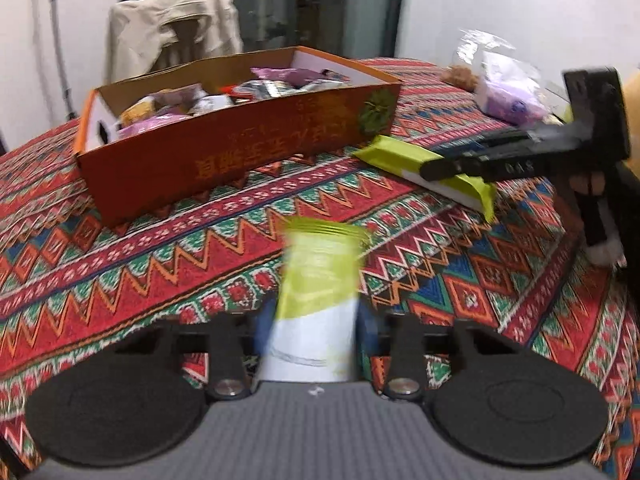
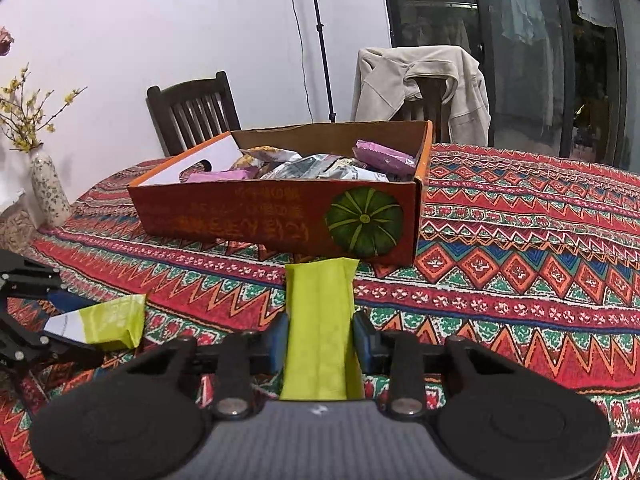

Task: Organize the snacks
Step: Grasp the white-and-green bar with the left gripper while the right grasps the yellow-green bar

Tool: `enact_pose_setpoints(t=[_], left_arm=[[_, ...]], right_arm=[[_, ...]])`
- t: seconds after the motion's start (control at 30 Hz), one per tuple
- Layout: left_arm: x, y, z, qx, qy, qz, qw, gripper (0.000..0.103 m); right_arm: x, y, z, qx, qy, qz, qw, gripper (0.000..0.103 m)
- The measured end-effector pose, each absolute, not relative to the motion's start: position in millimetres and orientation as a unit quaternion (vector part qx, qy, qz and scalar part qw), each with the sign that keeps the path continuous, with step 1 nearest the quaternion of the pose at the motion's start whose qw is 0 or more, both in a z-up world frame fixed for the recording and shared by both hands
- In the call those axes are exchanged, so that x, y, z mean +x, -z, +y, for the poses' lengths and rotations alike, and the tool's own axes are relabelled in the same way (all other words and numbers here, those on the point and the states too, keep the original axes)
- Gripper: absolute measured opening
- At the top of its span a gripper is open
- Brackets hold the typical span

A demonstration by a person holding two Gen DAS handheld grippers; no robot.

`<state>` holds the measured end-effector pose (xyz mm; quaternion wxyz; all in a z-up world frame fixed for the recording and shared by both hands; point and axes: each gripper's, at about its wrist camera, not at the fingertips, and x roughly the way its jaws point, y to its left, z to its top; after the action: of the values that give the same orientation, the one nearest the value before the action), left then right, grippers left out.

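Lime-green snack packets are being gripped, one by each gripper. The left gripper (image 1: 316, 320) is closing its blue-padded fingers (image 1: 262, 328) on a green-and-white packet (image 1: 320, 280), blurred in the left wrist view and pointing toward 12 o'clock over the worktop (image 1: 160, 248). The right gripper (image 2: 320, 336) is clamping its fingers (image 2: 362, 338) on a second green packet (image 2: 320, 320), whose far end is lying just short of the orange box (image 2: 280, 220). That box, printed with a green pumpkin, is sitting at 12 o'clock in the right wrist view and is holding purple and silver snack packets (image 2: 316, 166). In the left wrist view the box (image 1: 224, 152) is appearing at 11 o'clock, with the right gripper and its packet (image 1: 424, 168) at 2 o'clock. A clear bag (image 1: 504, 84) is resting at 1 o'clock on the patterned cloth.
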<state>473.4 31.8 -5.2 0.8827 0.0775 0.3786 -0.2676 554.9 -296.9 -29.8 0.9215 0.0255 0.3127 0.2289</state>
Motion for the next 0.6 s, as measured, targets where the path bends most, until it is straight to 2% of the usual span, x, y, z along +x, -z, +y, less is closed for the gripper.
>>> enact_pose_setpoints(t=[0.23, 0.6], left_arm=[[446, -6, 33, 0.037, 0.242, 0.375, 0.894, 0.036], [321, -39, 46, -0.079, 0.195, 0.287, 0.934, 0.036]], right_arm=[[540, 22, -297, 0.034, -0.238, 0.311, 0.919, 0.033], [412, -17, -317, 0.039, -0.234, 0.249, 0.939, 0.033]])
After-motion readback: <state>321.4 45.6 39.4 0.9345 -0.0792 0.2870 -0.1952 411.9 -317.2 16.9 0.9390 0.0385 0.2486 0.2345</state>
